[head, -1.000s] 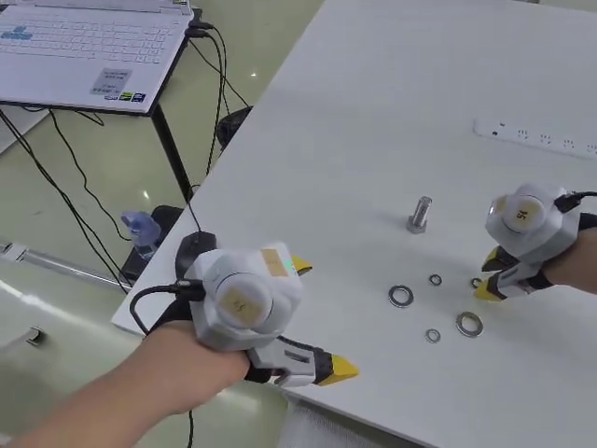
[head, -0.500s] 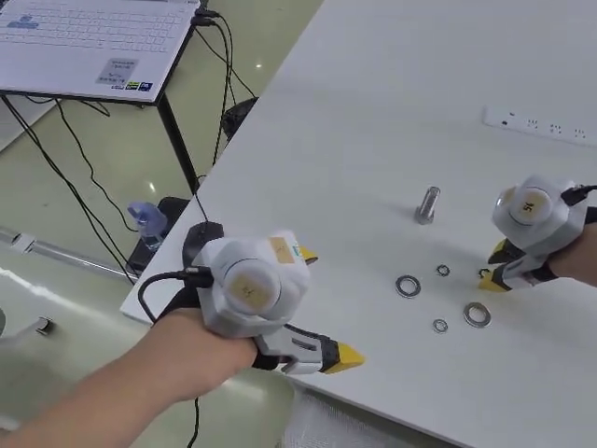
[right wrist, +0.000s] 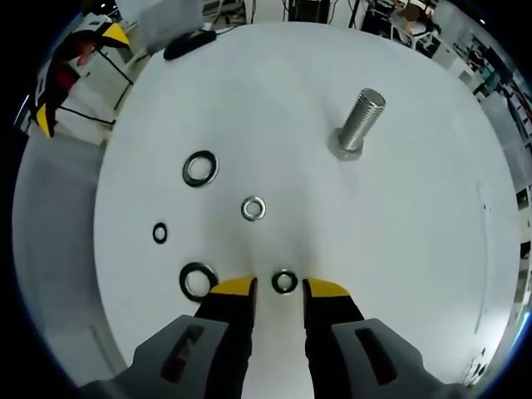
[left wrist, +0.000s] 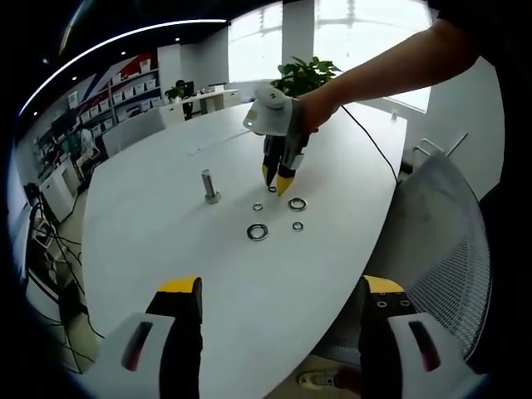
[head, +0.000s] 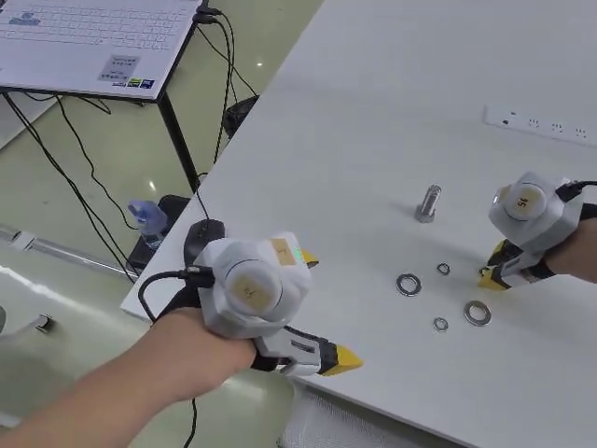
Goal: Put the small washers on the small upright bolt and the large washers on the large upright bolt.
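Right gripper [right wrist: 280, 288], jaws narrowly apart, straddled a washer [right wrist: 284, 282]; bolt [right wrist: 359, 120] at one o'clock. Likely thin, slick: pinch rim. Left gripper [left wrist: 280, 287] agape.

large washers [right wrist: 200, 168]: 2 | small washers [right wrist: 253, 208]: 3 | upright bolt [right wrist: 360, 120]: 1, far of the washers | grippers: 2, left gripper [left wrist: 281, 287] and right gripper [head: 487, 273] | laptop [head: 93, 42]: 1, far left | power strip [head: 541, 126]: 1, far right

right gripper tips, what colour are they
Yellow tips on the right gripper; clearest in the right gripper view.
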A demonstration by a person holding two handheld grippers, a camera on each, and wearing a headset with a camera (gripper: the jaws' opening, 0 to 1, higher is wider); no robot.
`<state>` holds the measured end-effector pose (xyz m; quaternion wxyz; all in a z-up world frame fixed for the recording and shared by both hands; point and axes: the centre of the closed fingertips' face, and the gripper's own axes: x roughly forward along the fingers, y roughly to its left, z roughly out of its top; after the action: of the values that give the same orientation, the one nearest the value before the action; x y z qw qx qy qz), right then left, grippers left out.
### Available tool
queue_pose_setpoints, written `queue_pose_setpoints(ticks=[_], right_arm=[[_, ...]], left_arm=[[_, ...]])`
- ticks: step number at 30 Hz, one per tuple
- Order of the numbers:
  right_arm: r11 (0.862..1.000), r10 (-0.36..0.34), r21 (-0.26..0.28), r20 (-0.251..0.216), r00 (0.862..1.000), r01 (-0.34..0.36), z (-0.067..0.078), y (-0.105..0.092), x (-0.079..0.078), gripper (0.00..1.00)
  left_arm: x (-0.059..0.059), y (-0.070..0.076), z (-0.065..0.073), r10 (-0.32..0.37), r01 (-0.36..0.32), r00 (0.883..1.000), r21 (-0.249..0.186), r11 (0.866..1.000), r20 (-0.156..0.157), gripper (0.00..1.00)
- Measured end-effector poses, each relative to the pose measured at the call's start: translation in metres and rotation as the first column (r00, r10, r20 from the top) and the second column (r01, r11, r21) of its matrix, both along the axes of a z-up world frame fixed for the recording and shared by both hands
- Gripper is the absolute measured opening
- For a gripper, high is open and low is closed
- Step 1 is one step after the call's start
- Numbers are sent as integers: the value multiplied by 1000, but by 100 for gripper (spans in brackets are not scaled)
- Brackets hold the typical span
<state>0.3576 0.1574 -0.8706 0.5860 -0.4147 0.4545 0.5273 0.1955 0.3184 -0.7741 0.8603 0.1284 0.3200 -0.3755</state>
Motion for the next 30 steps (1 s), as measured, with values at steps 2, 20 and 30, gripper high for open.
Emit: queue_pose_setpoints(ticks=[2,20,30], right_arm=[[1000,-7,-3,2,1000,7,0,0,0,22],[999,-26,-26,12,1000,26,0,-1,0,13],[996,-83,20,7,997,83,14,-7,-1,13]], left_arm=[[-1,0,0,-5,5,1000,1,1000,-1,76],[-3,-7,5,-24,24,1000,0,1000,1,73],[3,-7,8,-18,18,1000,-7,1000,8,73]])
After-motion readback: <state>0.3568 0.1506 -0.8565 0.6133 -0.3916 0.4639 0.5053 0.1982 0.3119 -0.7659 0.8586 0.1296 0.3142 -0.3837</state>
